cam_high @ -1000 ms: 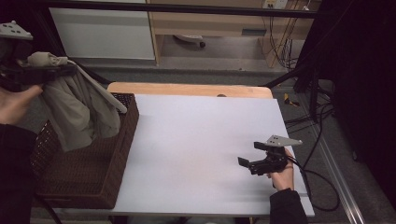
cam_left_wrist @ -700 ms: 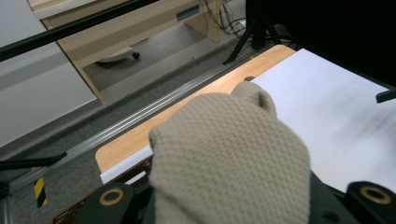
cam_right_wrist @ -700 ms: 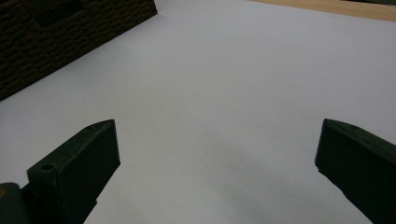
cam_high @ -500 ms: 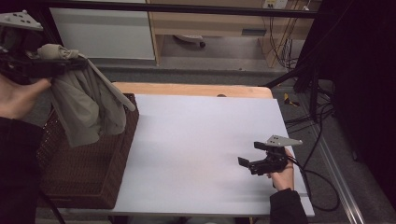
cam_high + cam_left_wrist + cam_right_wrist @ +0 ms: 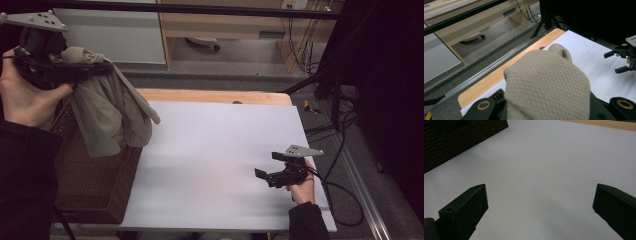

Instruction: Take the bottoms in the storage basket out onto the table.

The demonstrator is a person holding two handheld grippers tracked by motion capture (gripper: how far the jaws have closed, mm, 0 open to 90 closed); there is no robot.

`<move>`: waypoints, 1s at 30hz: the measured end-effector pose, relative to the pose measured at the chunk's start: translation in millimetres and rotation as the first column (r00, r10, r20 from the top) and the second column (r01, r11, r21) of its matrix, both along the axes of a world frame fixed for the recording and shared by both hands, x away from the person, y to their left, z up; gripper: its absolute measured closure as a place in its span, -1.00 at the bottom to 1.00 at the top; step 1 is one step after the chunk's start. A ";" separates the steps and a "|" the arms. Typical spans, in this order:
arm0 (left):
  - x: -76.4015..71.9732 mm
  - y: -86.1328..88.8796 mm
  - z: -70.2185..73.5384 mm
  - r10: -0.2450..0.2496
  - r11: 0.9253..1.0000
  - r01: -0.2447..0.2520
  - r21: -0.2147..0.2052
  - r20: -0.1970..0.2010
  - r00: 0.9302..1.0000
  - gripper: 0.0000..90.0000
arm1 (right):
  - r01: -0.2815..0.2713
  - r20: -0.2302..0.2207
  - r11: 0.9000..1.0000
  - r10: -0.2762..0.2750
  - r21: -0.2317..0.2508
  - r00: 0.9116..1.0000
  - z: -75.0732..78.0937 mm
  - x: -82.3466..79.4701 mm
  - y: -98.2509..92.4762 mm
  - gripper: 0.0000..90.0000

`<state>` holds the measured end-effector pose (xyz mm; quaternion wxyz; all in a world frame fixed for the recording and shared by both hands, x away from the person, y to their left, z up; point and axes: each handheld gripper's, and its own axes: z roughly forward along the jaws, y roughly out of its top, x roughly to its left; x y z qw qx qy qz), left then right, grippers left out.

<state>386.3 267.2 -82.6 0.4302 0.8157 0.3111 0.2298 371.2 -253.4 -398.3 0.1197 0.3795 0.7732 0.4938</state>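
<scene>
The left gripper [image 5: 97, 70], clamped on a beige knit garment [image 5: 110, 117], has lifted it higher above the wicker basket [image 5: 95, 185]; cloth hides its jaws. The right gripper [image 5: 270, 167] rests open, empty.

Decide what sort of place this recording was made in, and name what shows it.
Probably a lab or workshop set up for recording: loose cables trail over the floor, a white-topped table stands cleared for work, and plain wooden cabinets line the back.
</scene>
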 end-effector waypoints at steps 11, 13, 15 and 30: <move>6.2 -28.0 -3.5 -0.061 0.998 0.061 0.010 -0.020 0.998 0.78 | 0.000 0.001 1.000 0.000 0.000 1.000 -0.2 0.0 0.4 -0.99; 8.2 -34.5 -6.1 -0.073 0.997 0.074 0.019 -0.028 0.997 0.78 | 0.000 0.001 1.000 0.000 0.000 1.000 0.1 -0.2 -0.1 -0.99; 9.7 -40.1 -8.5 -0.084 0.996 0.085 0.025 -0.036 0.996 0.78 | 0.002 -0.001 1.000 -0.002 0.003 1.000 0.4 -0.5 -0.2 -0.99; 16.9 -77.9 -30.8 -0.166 0.983 0.171 0.063 -0.087 0.982 0.78 | -0.001 0.001 1.000 0.001 -0.002 1.000 0.3 -0.4 -0.2 -0.99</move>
